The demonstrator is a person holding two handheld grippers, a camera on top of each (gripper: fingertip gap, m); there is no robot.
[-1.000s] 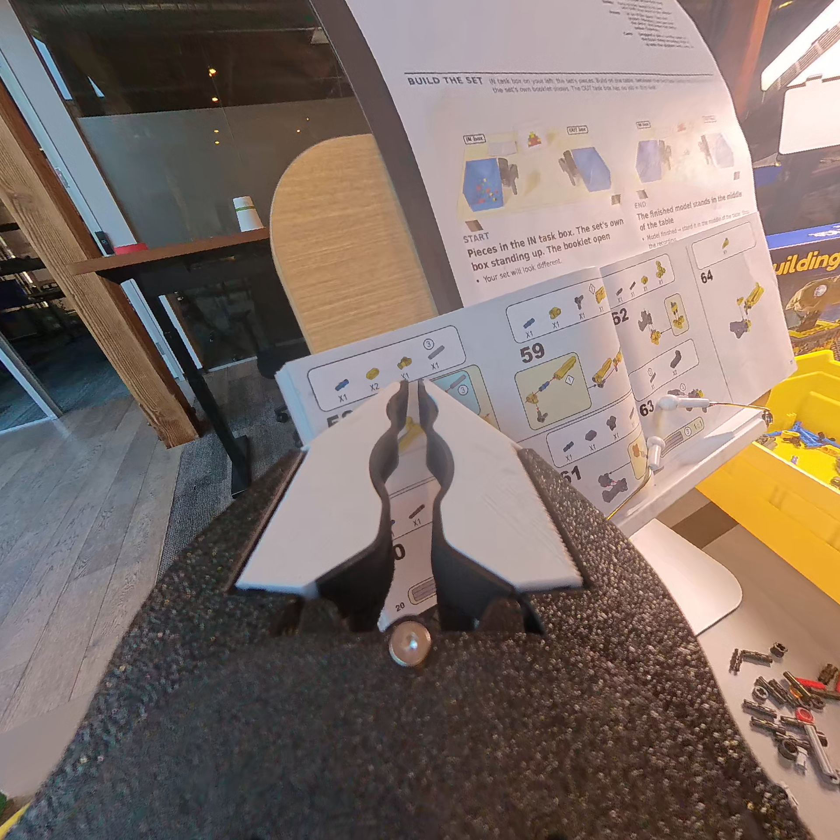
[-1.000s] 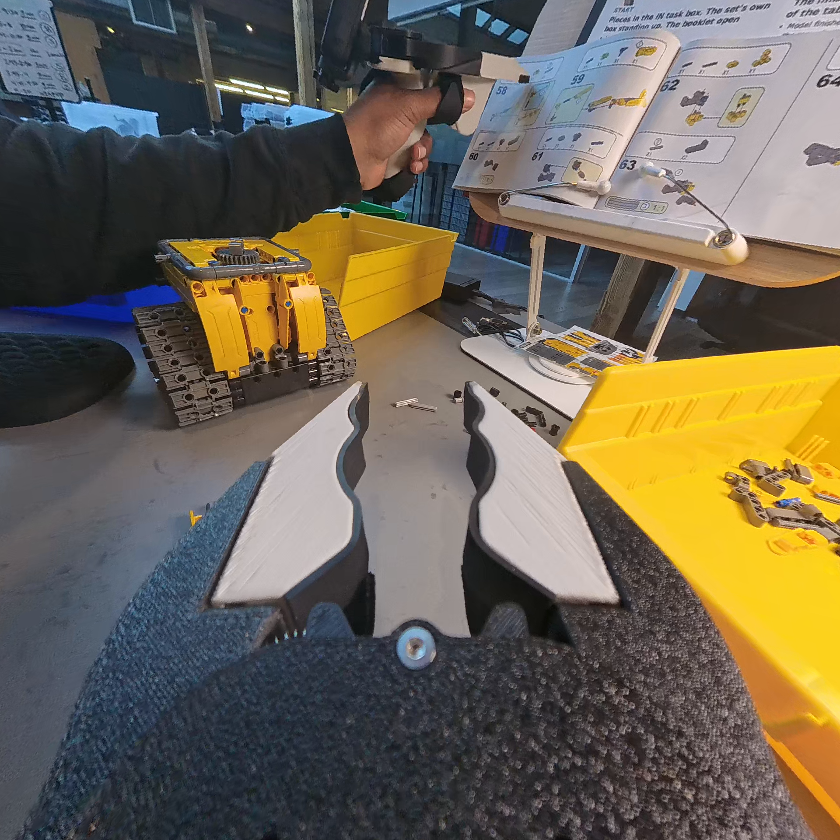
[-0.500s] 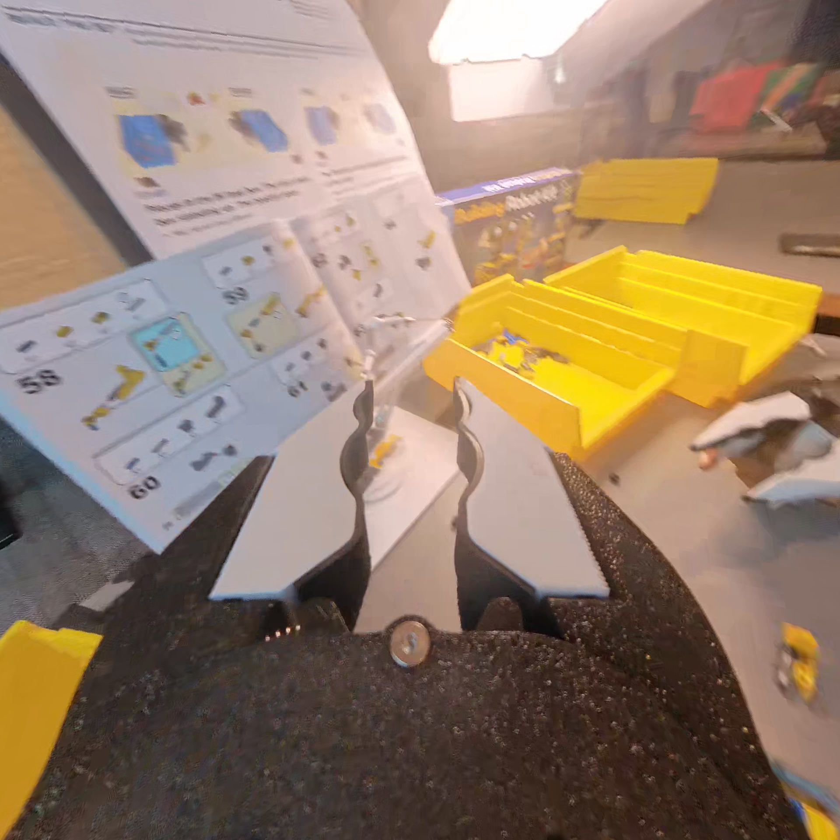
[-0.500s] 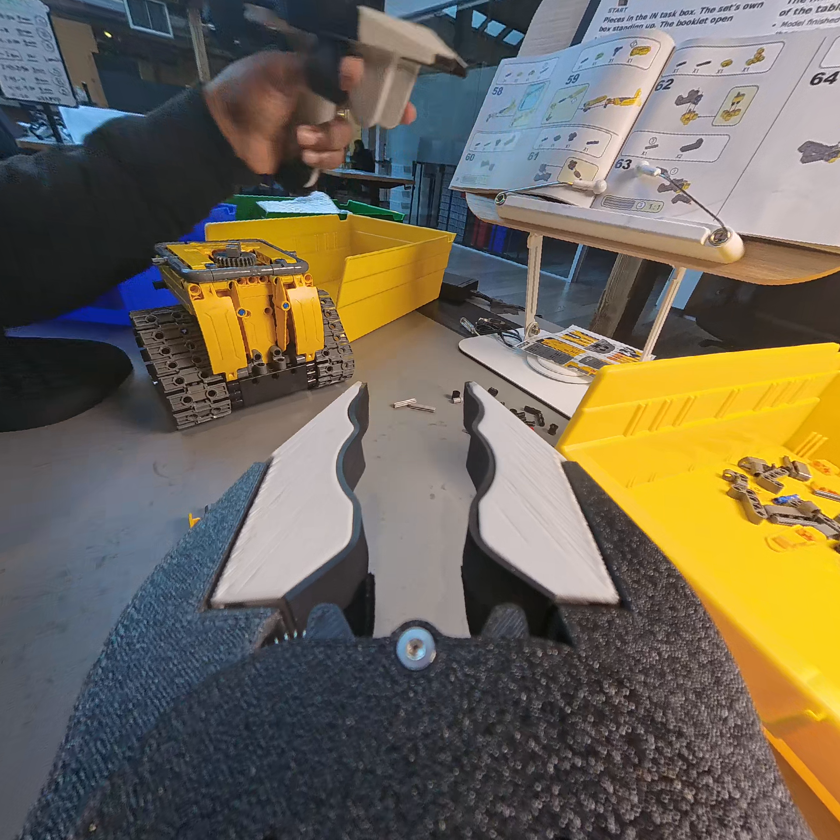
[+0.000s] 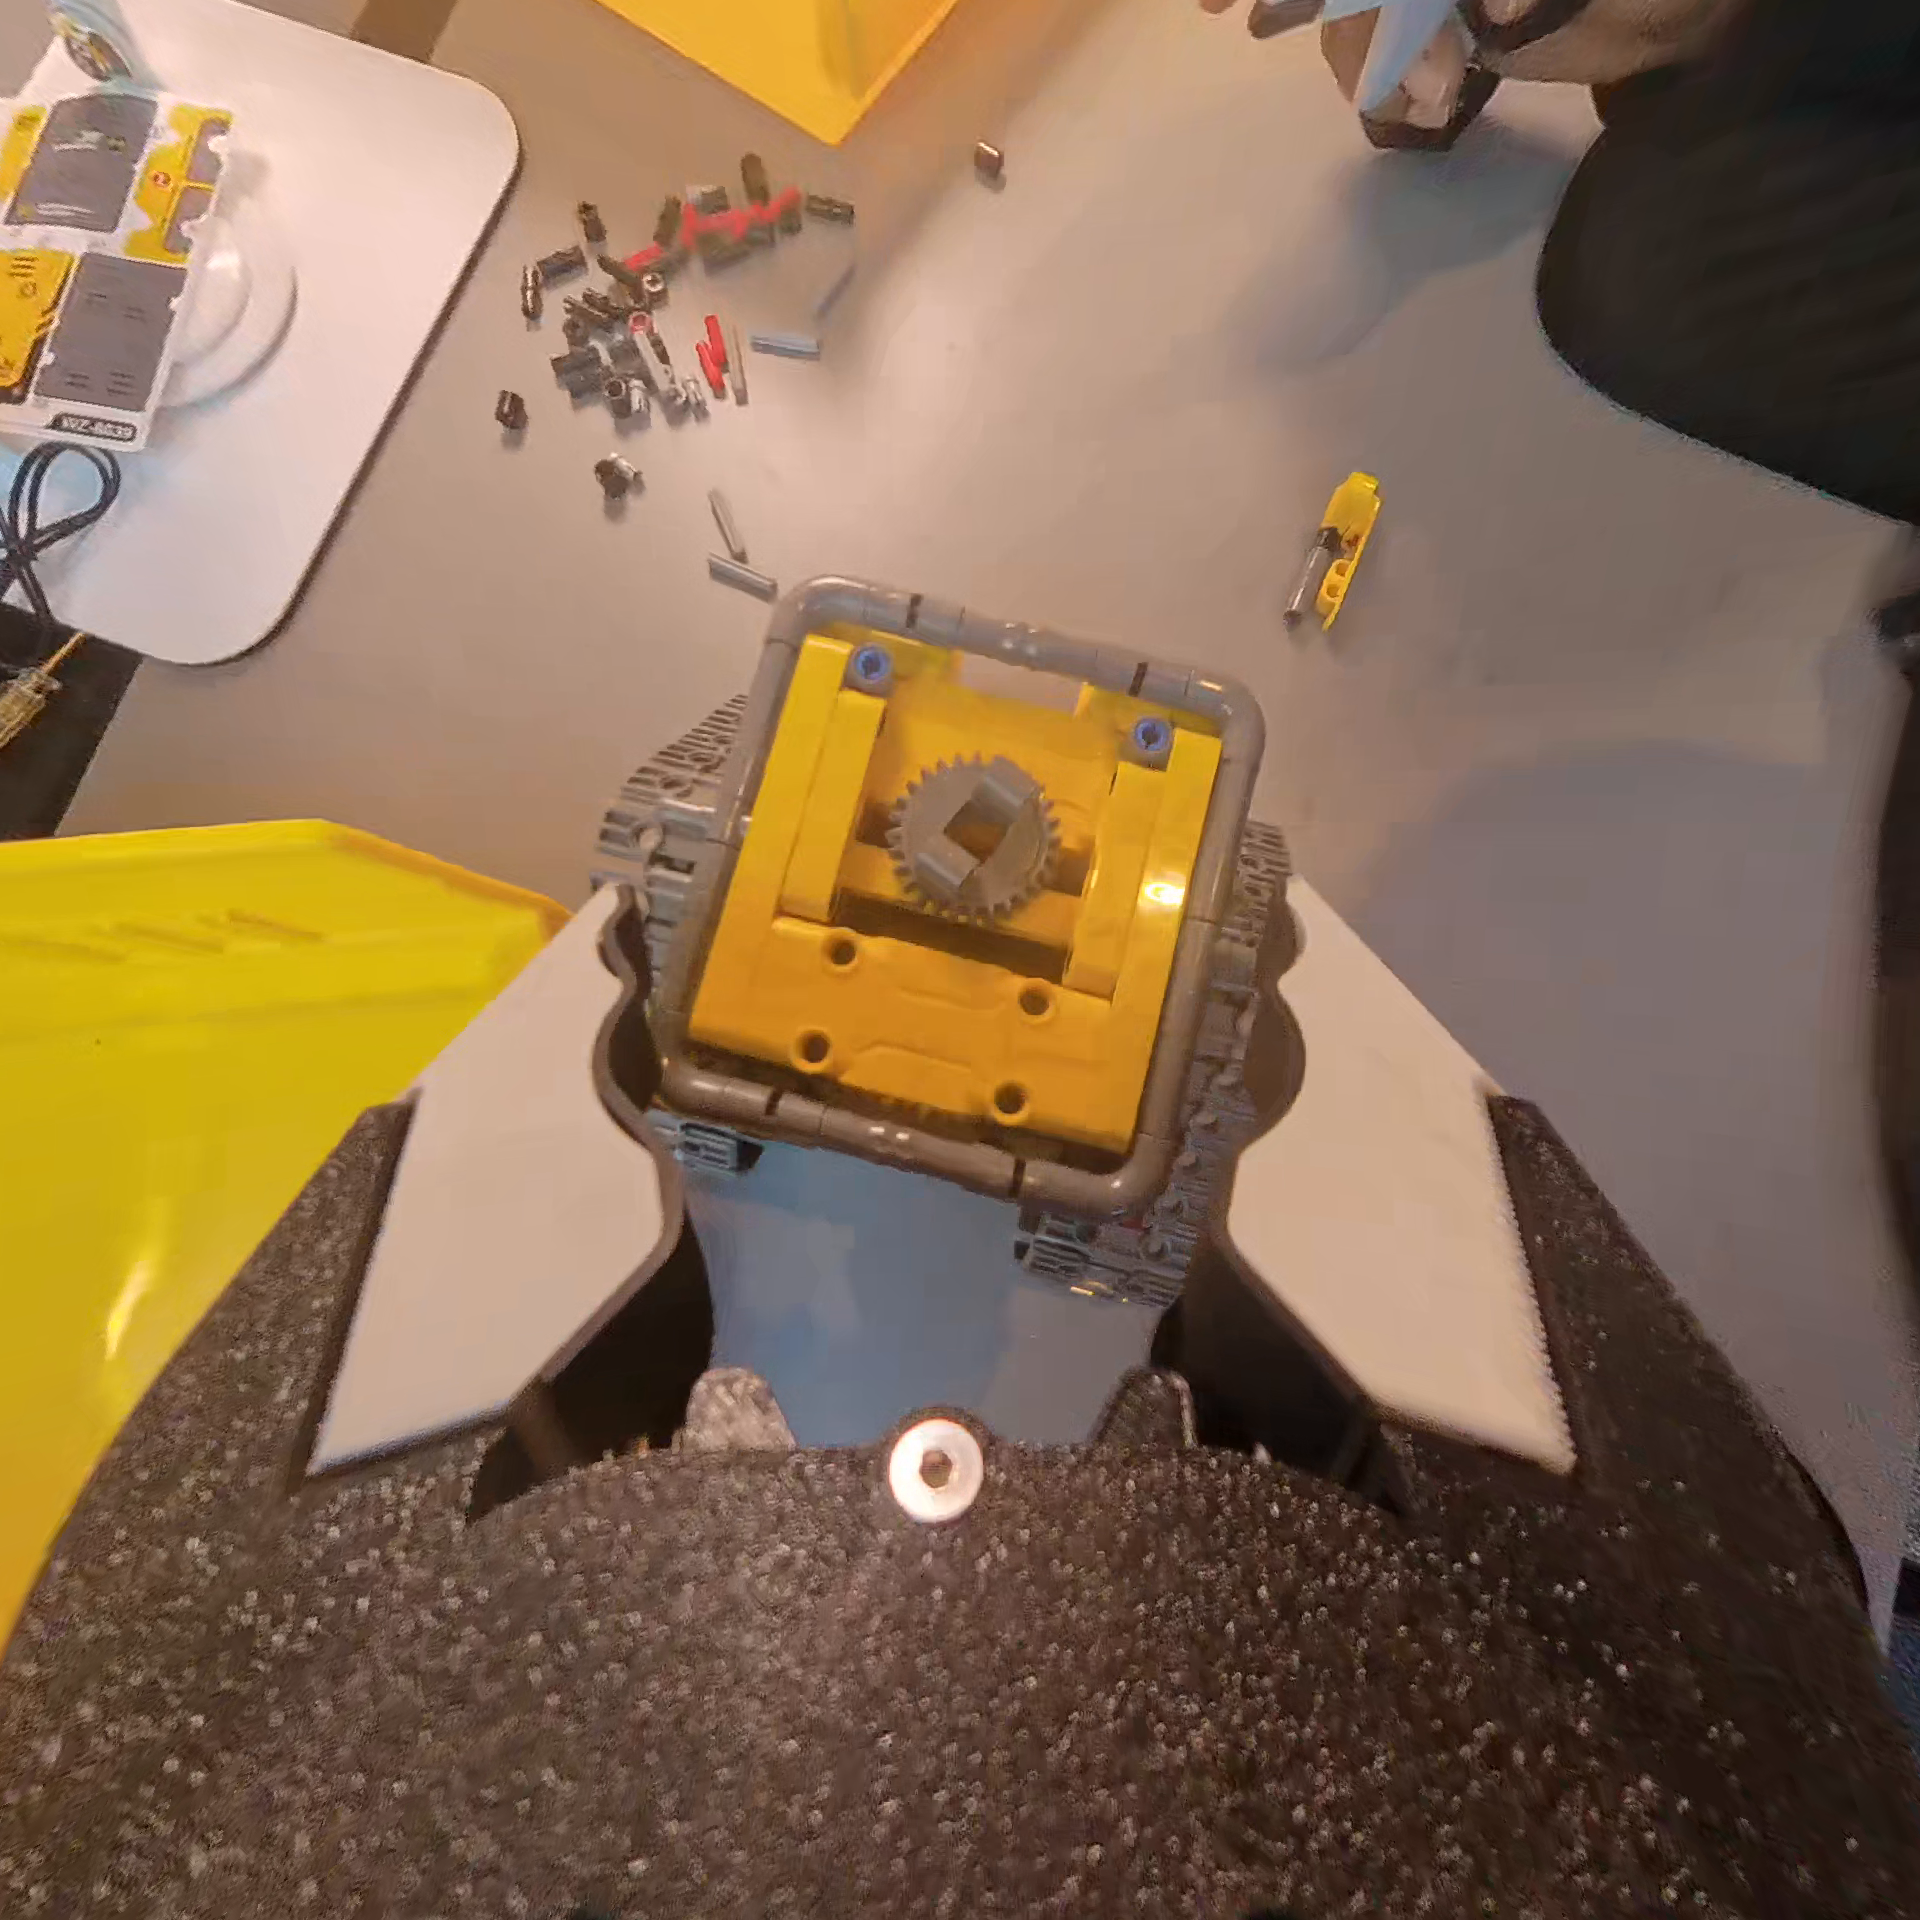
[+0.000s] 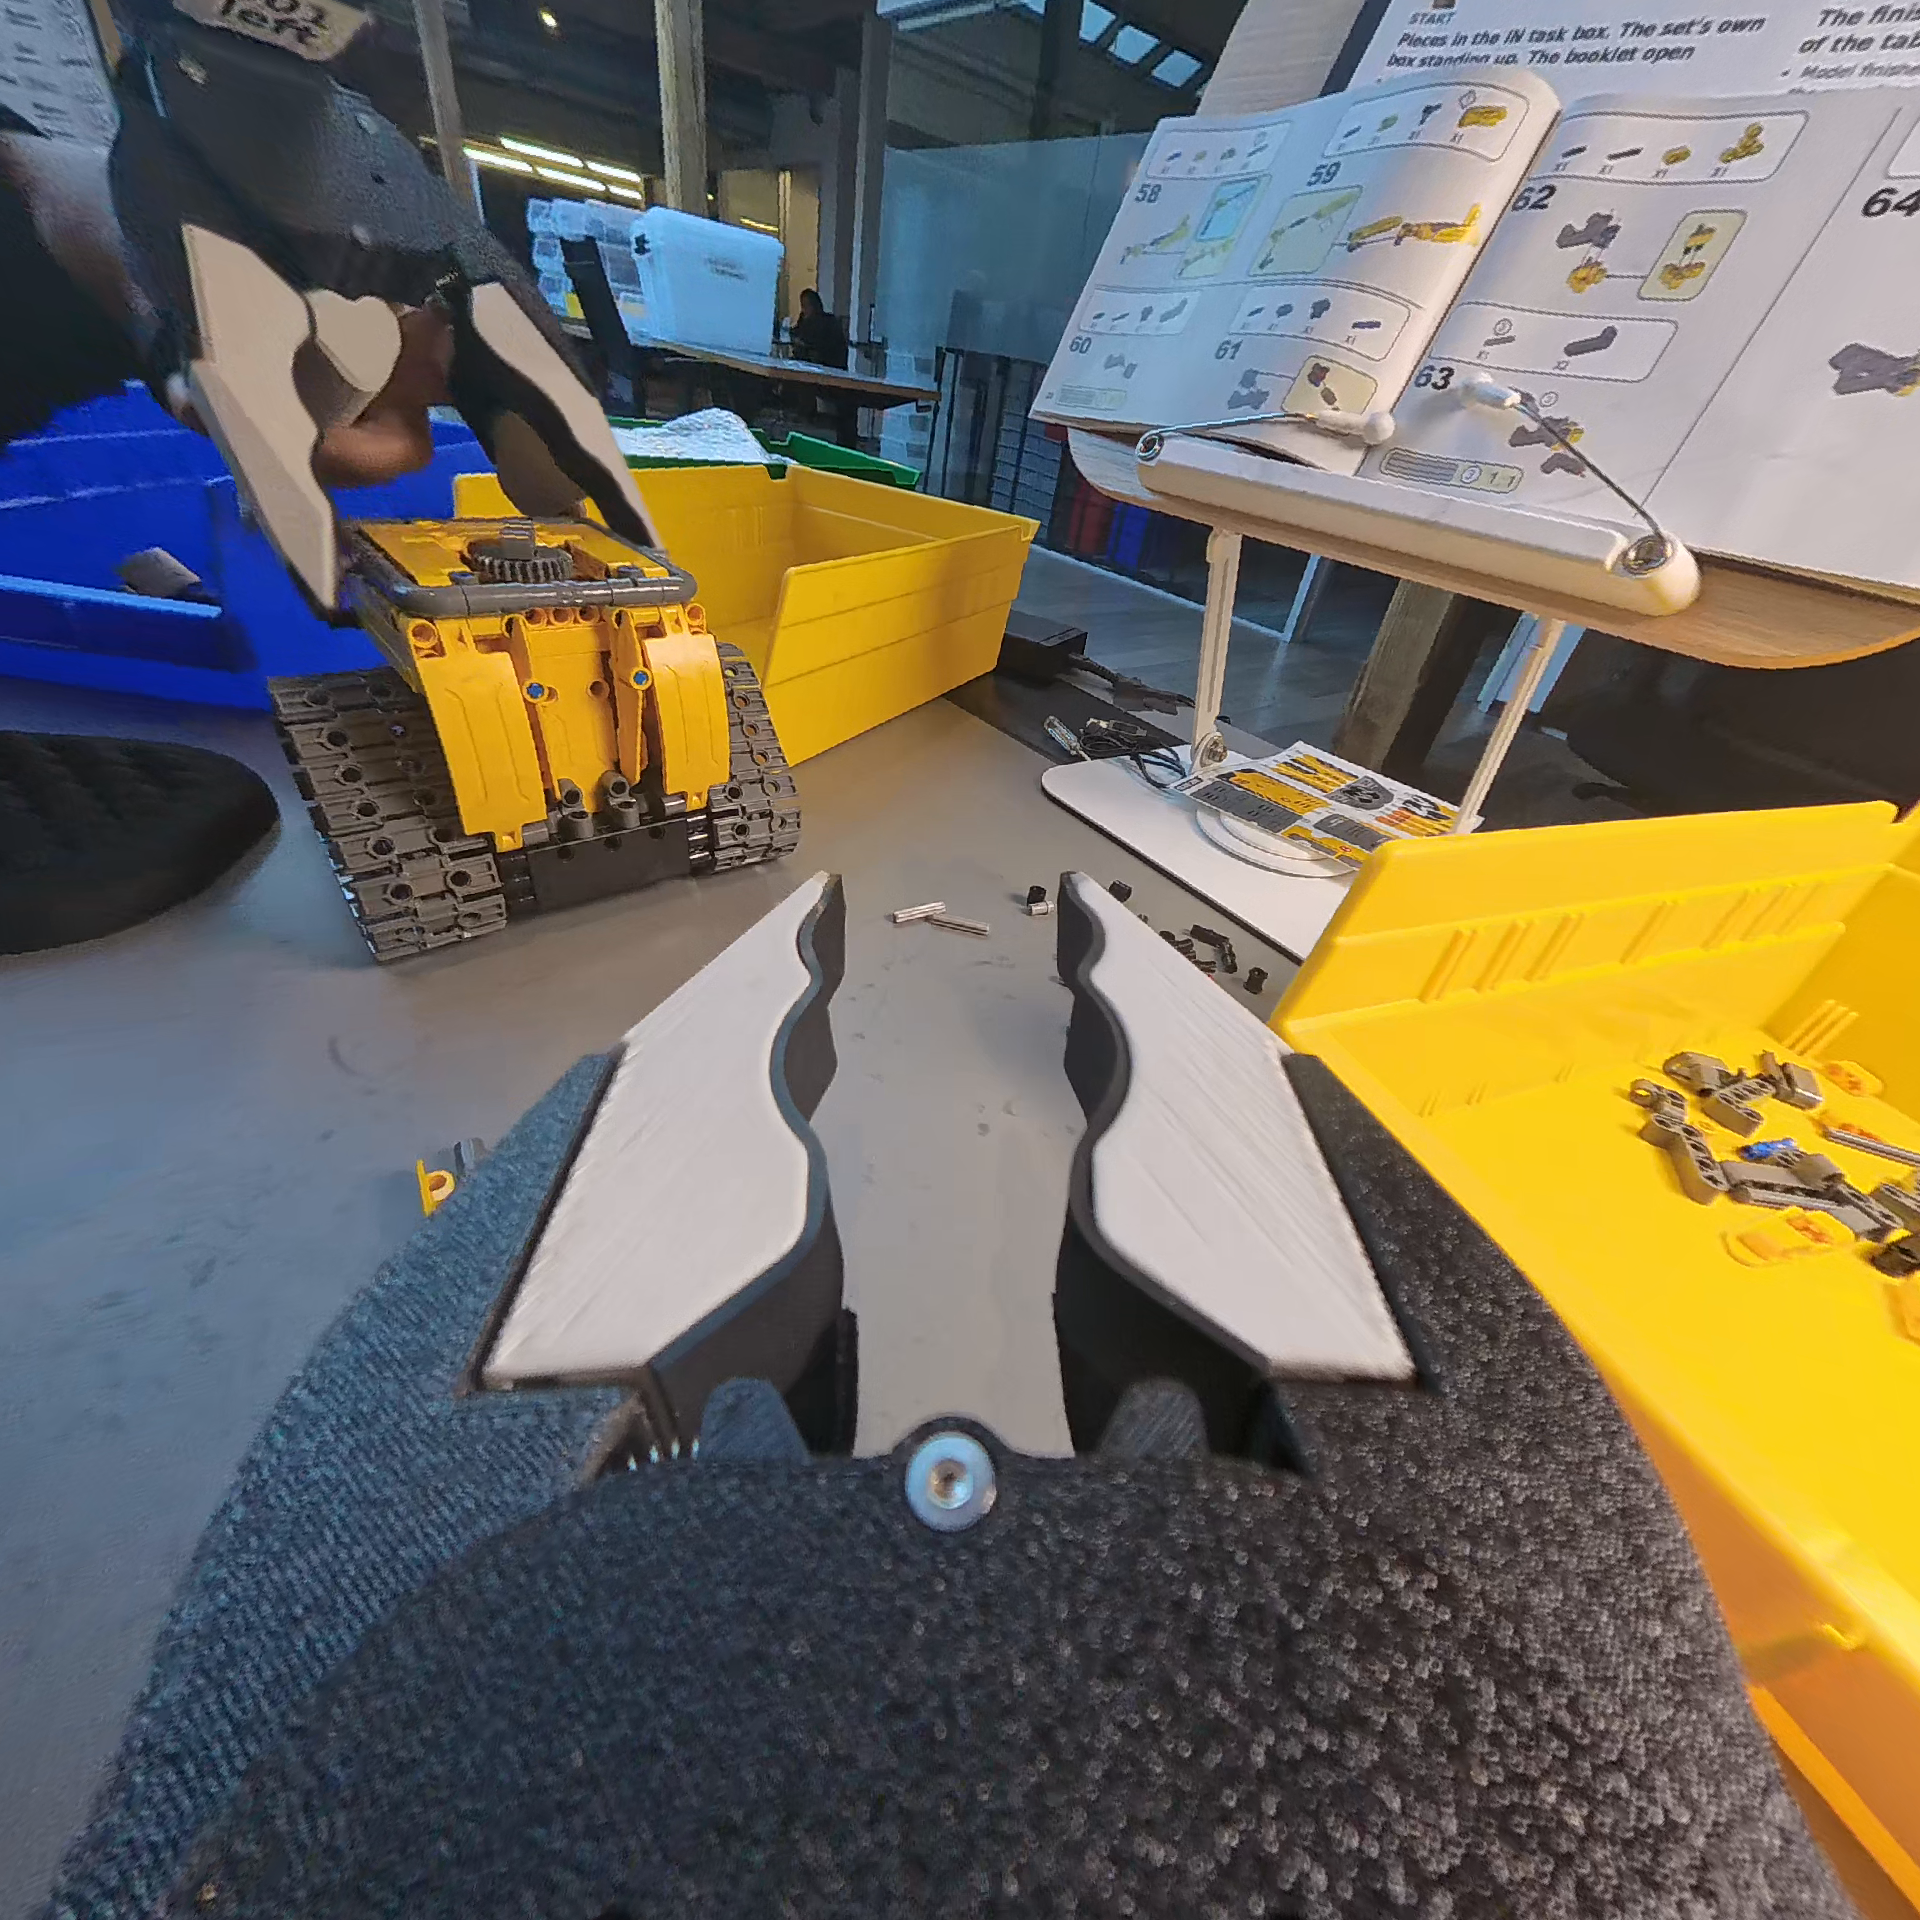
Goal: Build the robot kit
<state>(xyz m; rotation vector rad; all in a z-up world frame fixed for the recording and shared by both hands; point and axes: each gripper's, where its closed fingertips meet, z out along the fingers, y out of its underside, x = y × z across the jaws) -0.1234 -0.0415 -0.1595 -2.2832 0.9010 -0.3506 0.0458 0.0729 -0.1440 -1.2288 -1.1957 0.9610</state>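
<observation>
Left wrist view looks down on a yellow tracked model, grey gear on top, standing on the grey table between the spread, empty left gripper. Right gripper hovers released beside a yellow bin holding loose grey pieces.

Model on table. Bin behind model. Loose pins right of model; booklet stand beyond pins. Left gripper above model, fingers straddling it.
</observation>
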